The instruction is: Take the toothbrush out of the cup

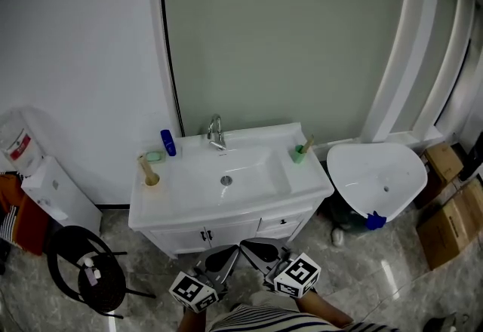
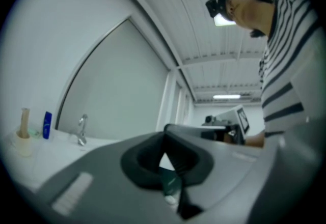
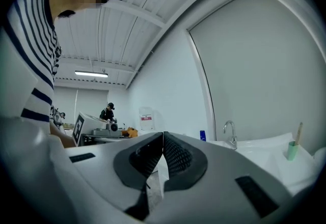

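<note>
Toothbrush [image 1: 307, 144] and green cup [image 1: 299, 156] are well away from both of your claws. Your left claw [image 1: 225, 255] is shut tight and holds nothing. Your right claw [image 1: 258, 250] is shut tight too, and it is empty. The two claws sit side by side with their tips close together. They are near you, just in front of the white cabinet [image 1: 181, 238] under the sink [image 1: 249, 176]. Past the claws is the sink bowl, with the tap [image 1: 216, 132] at its far edge.

The toothbrush has a wooden handle. It leans in the green cup on the far right corner of the sink top. On the far left of the sink top stand a blue bottle [image 1: 167, 142] and a tan cup [image 1: 152, 178] with a wooden stick in it. To the right of the cabinet, a second white basin [image 1: 377, 172] rests by the wall. Brown cardboard boxes [image 1: 449, 221] lie on the floor farther right.
</note>
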`<action>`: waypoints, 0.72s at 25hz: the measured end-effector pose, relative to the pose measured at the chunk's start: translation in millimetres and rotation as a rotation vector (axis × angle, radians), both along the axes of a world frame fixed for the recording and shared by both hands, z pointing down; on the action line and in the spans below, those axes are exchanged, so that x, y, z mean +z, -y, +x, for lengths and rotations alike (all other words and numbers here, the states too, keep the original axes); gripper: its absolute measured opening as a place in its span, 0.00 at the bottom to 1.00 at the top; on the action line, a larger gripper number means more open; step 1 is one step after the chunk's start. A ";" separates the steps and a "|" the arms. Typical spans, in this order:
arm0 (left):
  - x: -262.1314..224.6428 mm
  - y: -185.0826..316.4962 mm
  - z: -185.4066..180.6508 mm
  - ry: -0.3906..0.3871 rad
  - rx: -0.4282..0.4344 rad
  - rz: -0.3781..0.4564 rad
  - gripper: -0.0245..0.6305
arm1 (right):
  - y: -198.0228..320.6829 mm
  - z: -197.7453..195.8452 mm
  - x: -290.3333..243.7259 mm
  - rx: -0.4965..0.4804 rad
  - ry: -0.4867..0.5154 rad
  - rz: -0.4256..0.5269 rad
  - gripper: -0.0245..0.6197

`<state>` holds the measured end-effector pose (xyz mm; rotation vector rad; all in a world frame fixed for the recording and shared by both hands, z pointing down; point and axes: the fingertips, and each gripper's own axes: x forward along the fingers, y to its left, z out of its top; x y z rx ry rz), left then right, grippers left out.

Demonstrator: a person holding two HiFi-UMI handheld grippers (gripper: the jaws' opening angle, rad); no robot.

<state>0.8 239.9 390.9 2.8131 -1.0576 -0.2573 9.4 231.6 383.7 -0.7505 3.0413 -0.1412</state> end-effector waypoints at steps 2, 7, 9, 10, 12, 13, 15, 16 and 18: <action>2.5 4.2 -1.1 -0.004 0.013 -0.006 0.05 | 5.6 -1.4 1.4 0.007 -0.001 -0.007 0.05; 8.4 25.7 -7.5 -0.012 0.005 -0.009 0.05 | 26.9 -8.2 5.8 -0.008 -0.013 -0.013 0.05; 11.8 39.2 -11.0 -0.009 -0.003 -0.007 0.05 | 40.8 -12.0 8.5 -0.022 -0.013 -0.013 0.05; 12.5 47.6 -13.2 -0.006 -0.006 -0.007 0.05 | 49.7 -14.6 9.4 -0.031 -0.013 -0.010 0.05; 10.9 66.3 -15.9 0.002 -0.014 -0.012 0.05 | 69.7 -18.6 9.9 -0.046 -0.012 -0.004 0.05; 10.5 76.4 -15.6 0.004 -0.015 -0.012 0.05 | 80.7 -18.6 9.8 -0.050 -0.012 -0.003 0.05; 10.9 100.8 -13.2 0.004 -0.014 -0.007 0.05 | 105.8 -15.9 8.6 -0.054 -0.012 -0.002 0.05; 10.3 114.7 -11.3 0.005 -0.014 -0.006 0.05 | 119.6 -14.0 7.5 -0.054 -0.011 0.000 0.05; 8.5 141.7 -6.3 0.005 -0.013 -0.008 0.05 | 146.5 -9.1 5.4 -0.053 -0.011 0.002 0.05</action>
